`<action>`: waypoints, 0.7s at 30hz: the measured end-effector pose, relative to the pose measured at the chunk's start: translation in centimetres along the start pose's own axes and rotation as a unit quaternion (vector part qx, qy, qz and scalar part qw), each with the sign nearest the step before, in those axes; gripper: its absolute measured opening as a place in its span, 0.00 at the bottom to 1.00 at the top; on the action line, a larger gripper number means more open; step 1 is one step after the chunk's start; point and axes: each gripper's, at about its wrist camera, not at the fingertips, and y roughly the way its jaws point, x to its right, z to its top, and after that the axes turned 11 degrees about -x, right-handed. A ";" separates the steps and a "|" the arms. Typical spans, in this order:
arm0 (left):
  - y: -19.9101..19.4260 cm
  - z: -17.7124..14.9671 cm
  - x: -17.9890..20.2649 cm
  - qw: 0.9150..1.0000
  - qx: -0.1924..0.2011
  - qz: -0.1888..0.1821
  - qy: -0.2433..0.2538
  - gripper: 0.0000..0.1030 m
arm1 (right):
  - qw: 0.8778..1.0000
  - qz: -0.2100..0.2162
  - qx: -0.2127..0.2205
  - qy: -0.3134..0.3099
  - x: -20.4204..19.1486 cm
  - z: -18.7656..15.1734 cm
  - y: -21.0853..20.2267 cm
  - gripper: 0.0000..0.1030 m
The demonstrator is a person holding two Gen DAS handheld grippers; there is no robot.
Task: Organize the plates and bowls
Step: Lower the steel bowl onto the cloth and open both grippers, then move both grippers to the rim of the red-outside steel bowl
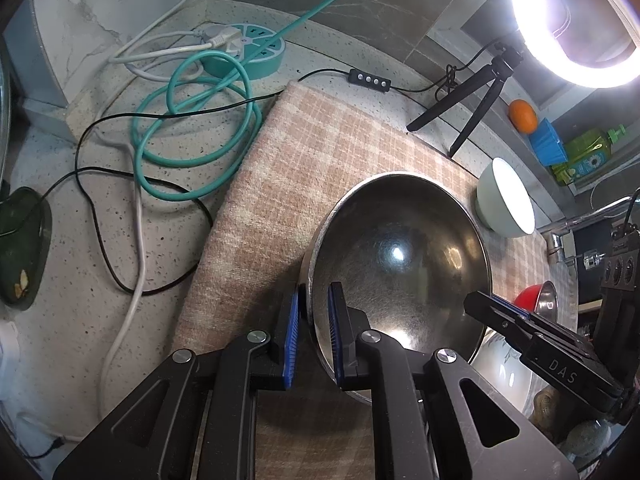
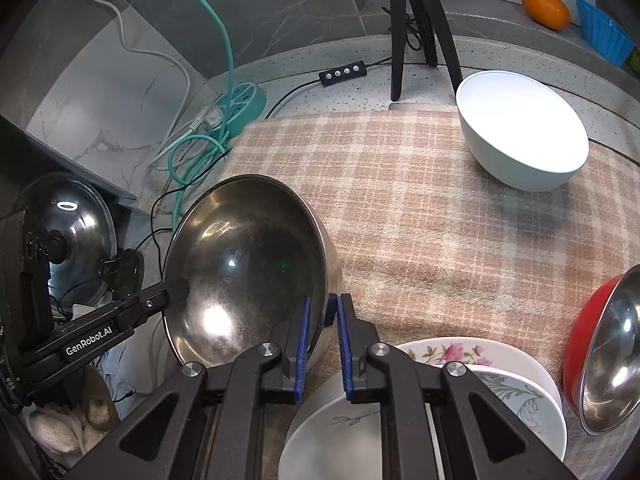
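Steel, the large round mixing bowl (image 1: 396, 256) has its rim pinched by both grippers: left gripper (image 1: 314, 332) reads "GenRobot.AI", right gripper (image 2: 323, 344) "DAS".

A large round bowl of brushed stainless steel (image 2: 248, 264) shines with bright glints and fine scratches on its inner wall. It rests on a pink-and-cream checked woven cloth (image 2: 420, 216), matt and slightly fuzzy. At the far right, a pale green bowl (image 2: 524, 140) has a smooth, glossy white inside. Near right, a bowl with a glossy red outside and polished steel lining (image 2: 600, 356) reflects light. Nearest, glazed white ceramic plates with painted flowers and leaves (image 2: 516, 392) look smooth. The speckled grey stone countertop (image 1: 80, 264) is matt and grainy. A teal rubbery cable (image 1: 192, 128) coils on it, smooth and slightly shiny.
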 end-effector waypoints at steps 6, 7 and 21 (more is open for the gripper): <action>-0.2 -0.2 0.3 1.000 0.004 0.008 0.006 0.17 | 1.000 -0.014 0.016 -0.007 -0.4 -0.2 -0.7 0.34; -0.3 -0.2 0.3 1.000 0.006 0.008 0.005 0.18 | 1.000 -0.011 0.020 -0.007 -0.4 -0.3 -1.0 0.34; -5.8 -1.6 2.1 0.997 0.076 -0.012 0.010 0.18 | 0.997 0.016 0.074 -0.009 1.3 -2.6 -7.1 0.34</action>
